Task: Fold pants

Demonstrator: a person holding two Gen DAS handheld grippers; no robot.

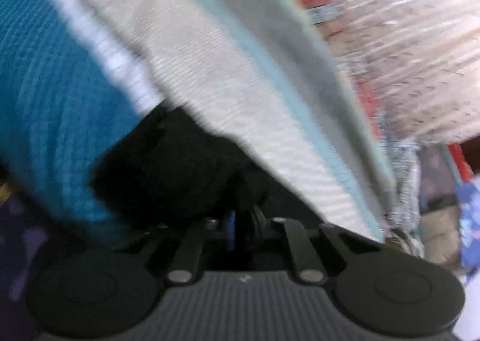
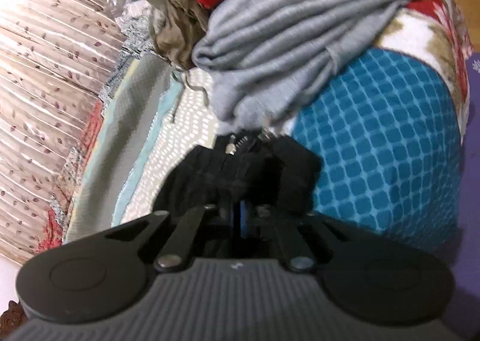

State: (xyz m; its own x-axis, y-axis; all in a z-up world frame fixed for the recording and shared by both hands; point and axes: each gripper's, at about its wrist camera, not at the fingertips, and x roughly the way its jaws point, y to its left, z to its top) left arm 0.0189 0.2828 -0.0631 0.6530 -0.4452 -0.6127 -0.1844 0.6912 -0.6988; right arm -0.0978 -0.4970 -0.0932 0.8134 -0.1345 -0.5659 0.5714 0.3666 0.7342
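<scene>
- Right gripper [image 2: 240, 215] is clamped on bunched black pants [image 2: 240, 173]; left gripper [image 1: 237, 221] likewise pinches dark cloth.
- Pants lie on the blue checked blanket [image 2: 390, 146], just below the grey garment [image 2: 300, 26].
- Risk: thin pinches may slip when lifted.
- Long axis cannot be told; fabric is crumpled.

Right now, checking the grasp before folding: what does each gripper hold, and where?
Both grip the black fabric pants: right gripper beside the zipper, left gripper on bunched cloth.
</scene>
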